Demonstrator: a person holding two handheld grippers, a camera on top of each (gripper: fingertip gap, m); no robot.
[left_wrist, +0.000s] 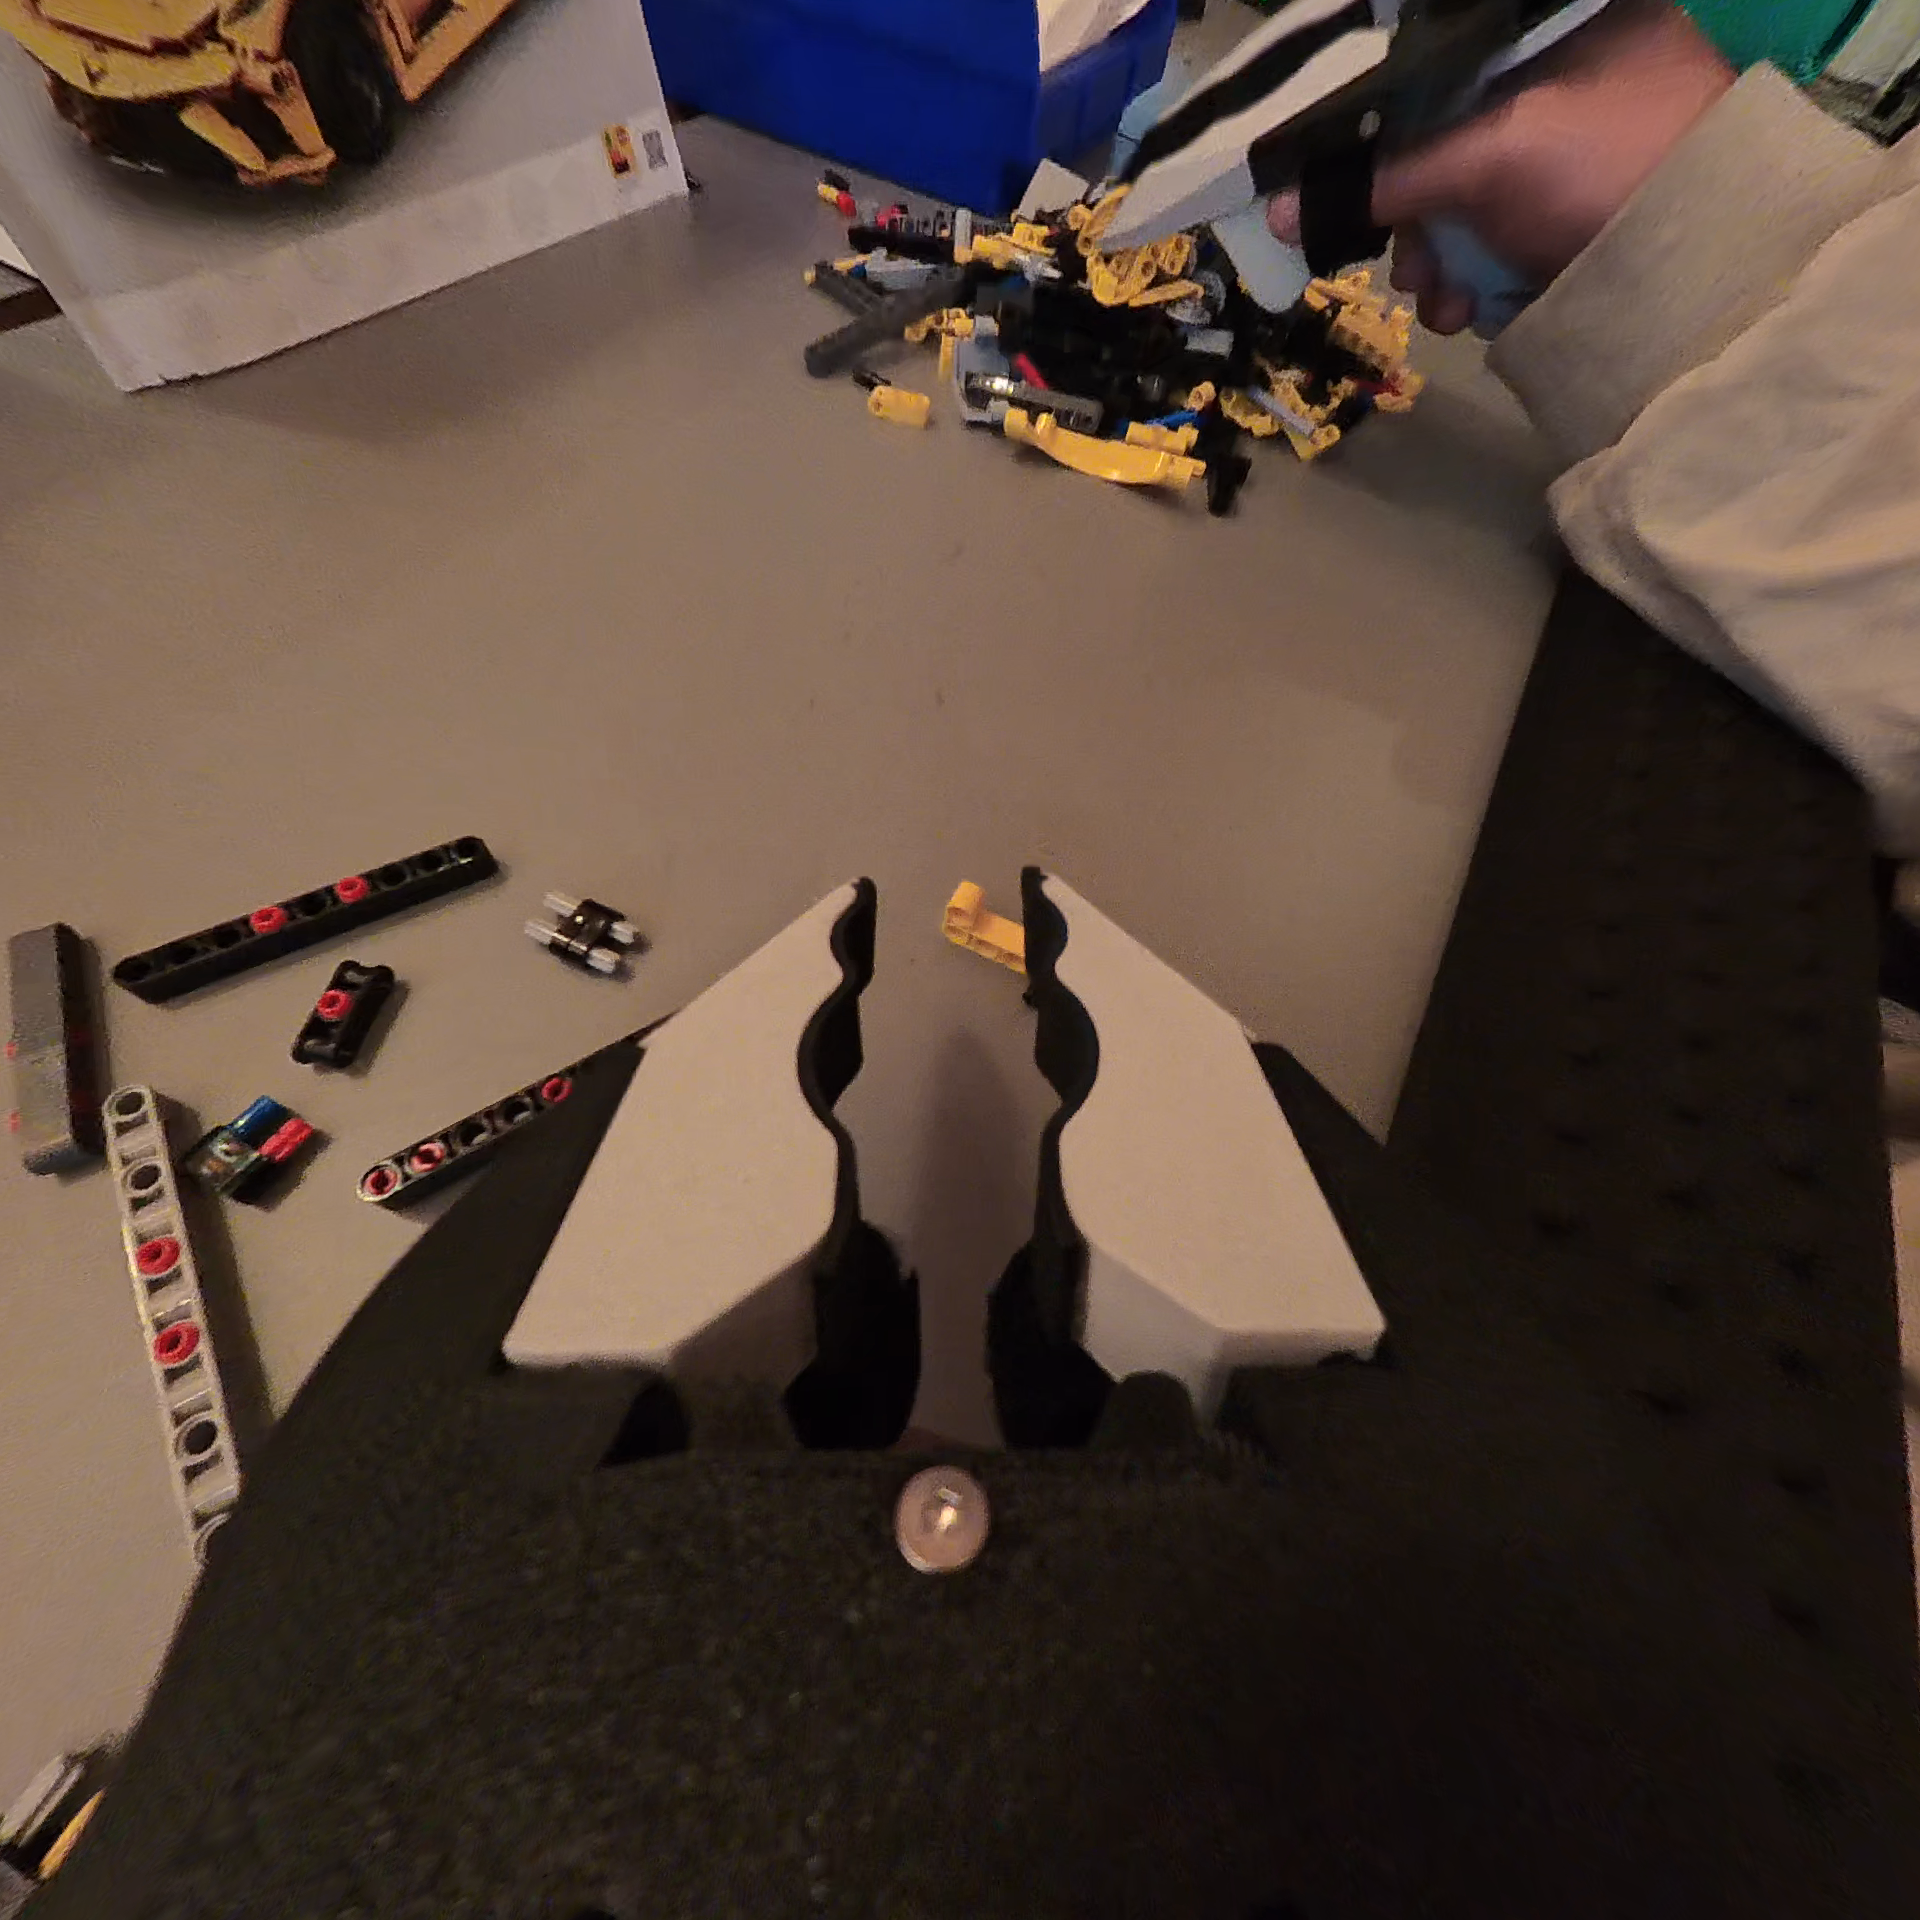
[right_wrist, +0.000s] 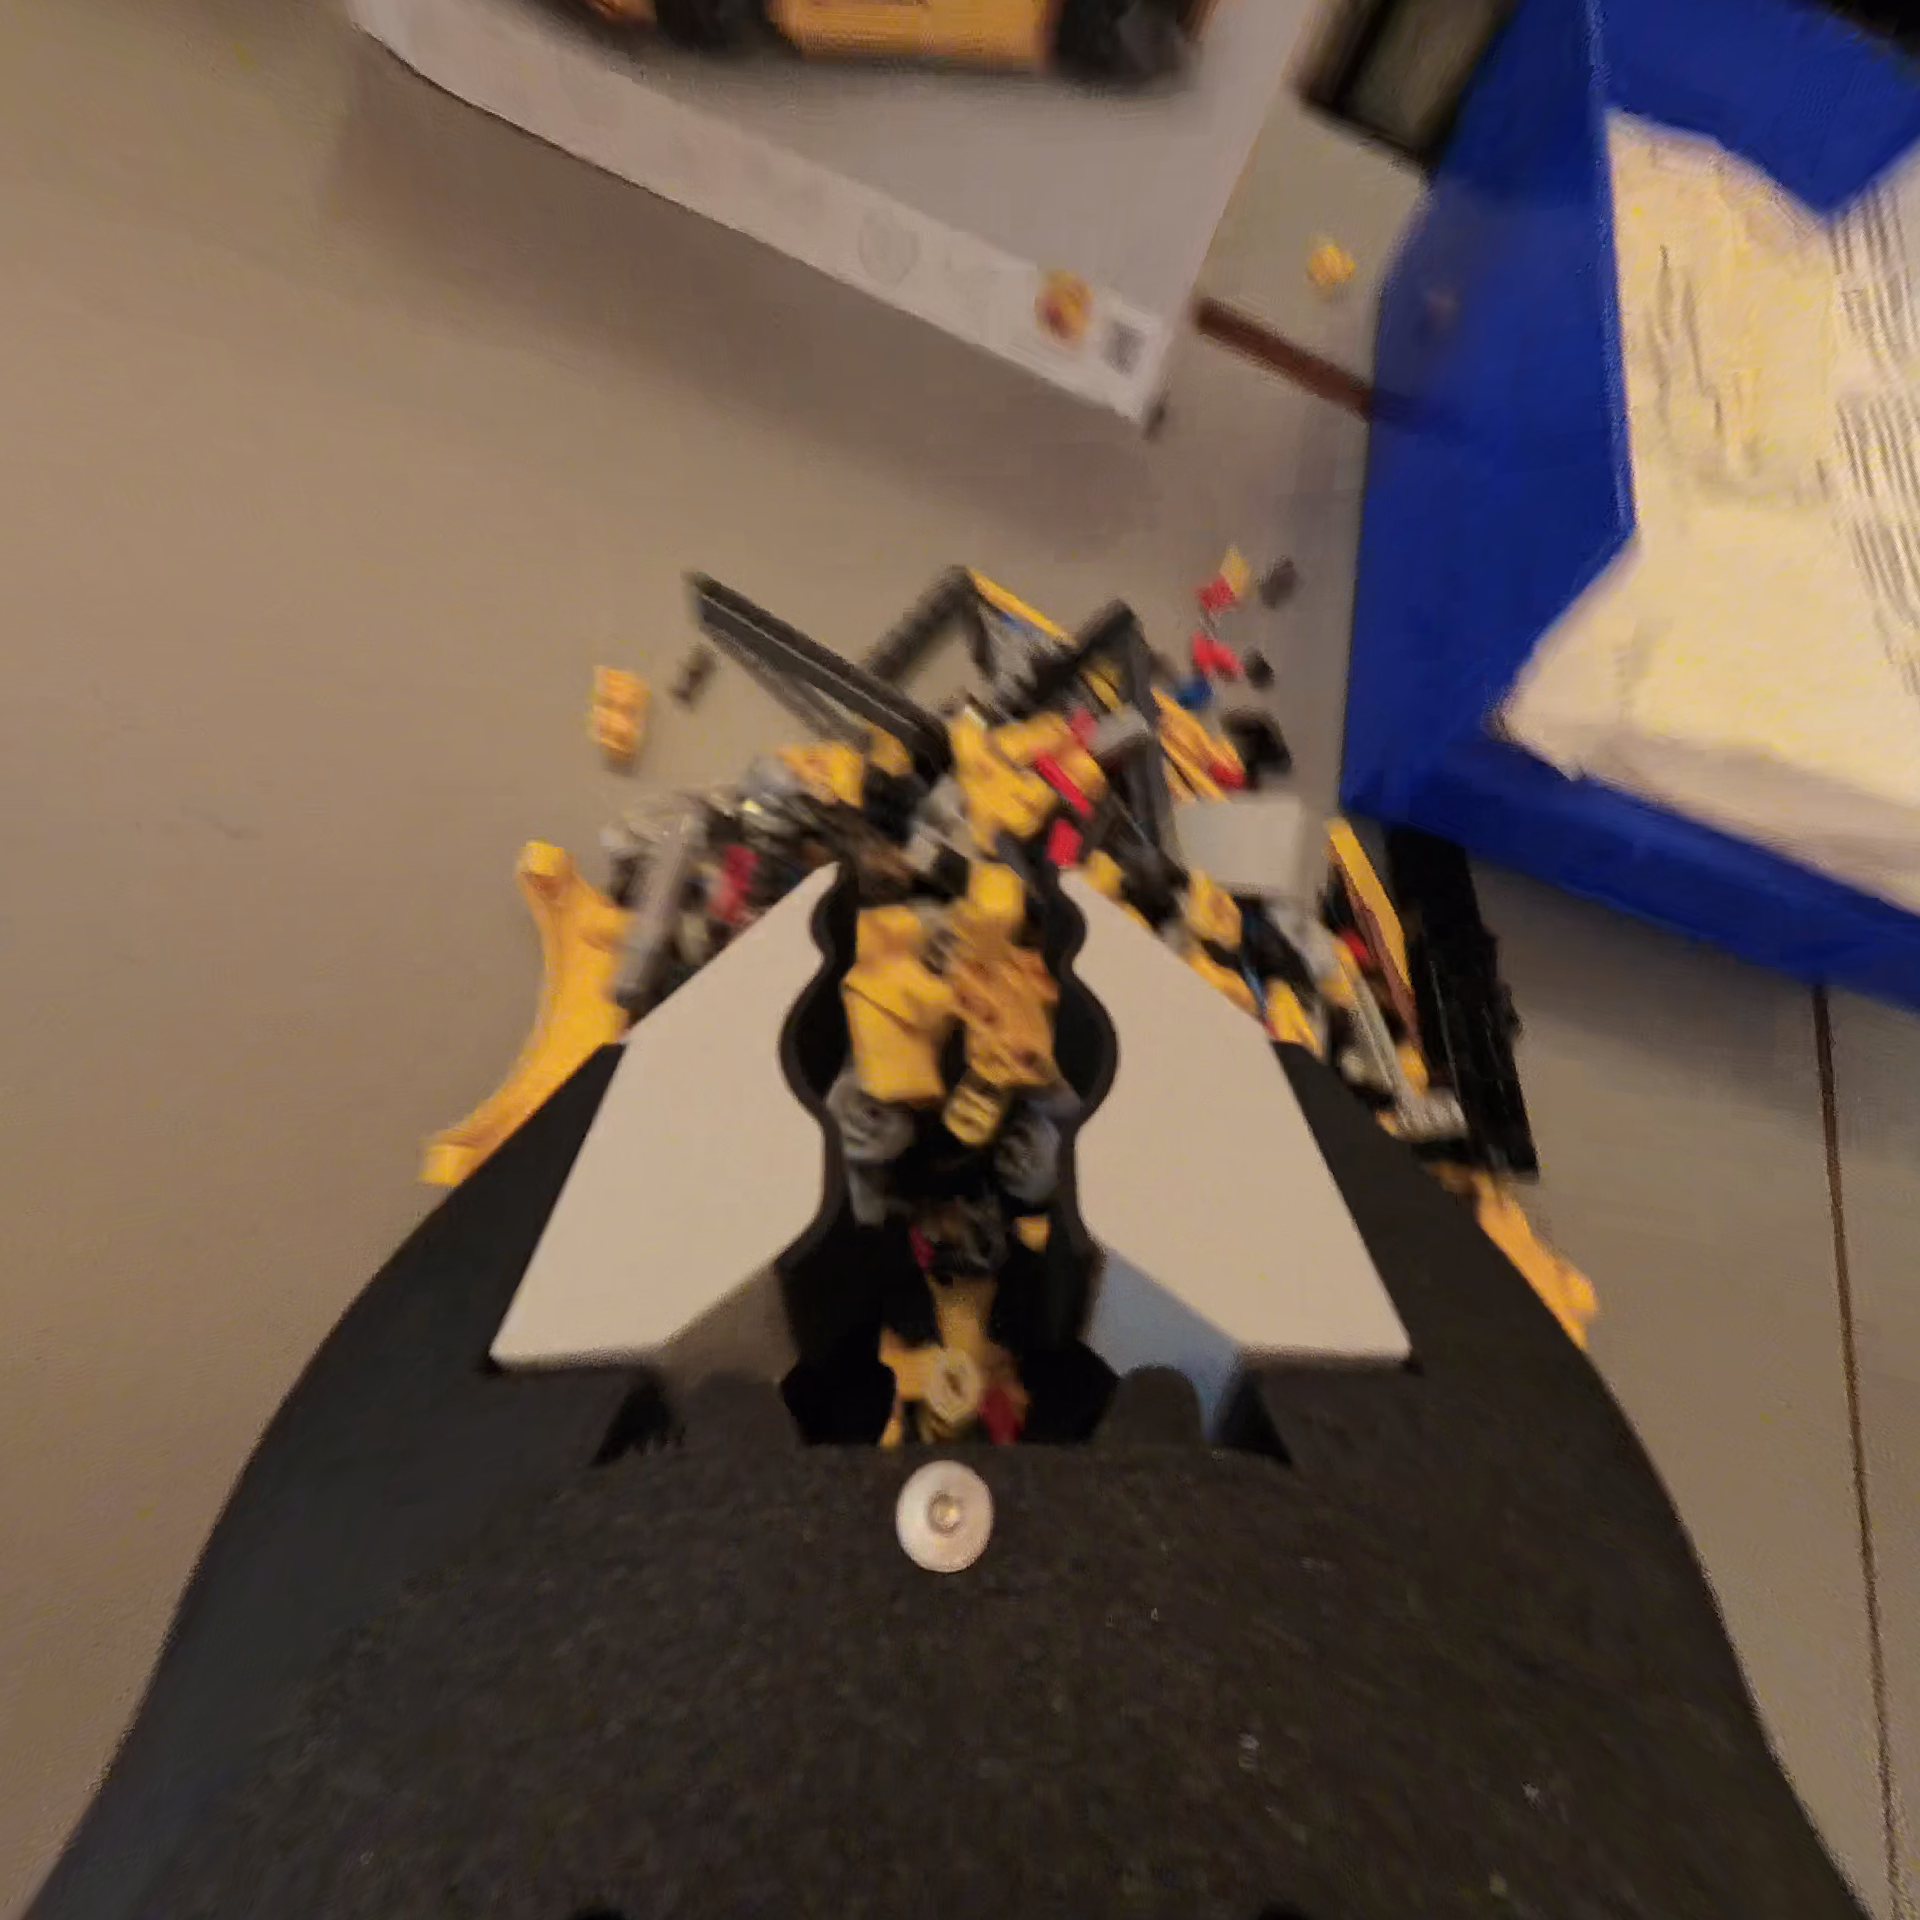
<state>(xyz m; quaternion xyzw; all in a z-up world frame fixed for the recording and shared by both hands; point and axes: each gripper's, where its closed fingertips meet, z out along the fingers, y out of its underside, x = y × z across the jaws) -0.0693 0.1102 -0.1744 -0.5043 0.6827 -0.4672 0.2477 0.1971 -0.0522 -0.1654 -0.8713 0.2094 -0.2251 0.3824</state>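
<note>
Left wrist view: left gripper (left_wrist: 948, 894) parted, empty; yellow connector (left_wrist: 982, 928) at right fingertip.

No writing can be read in either view. The white box (left_wrist: 343, 239) with the yellow vehicle picture carries a small yellow-and-red sticker (left_wrist: 620, 152) and a square code mark (left_wrist: 654, 149) at its lower corner, both too blurred to make out; the right wrist view shows them no more sharply.
</note>
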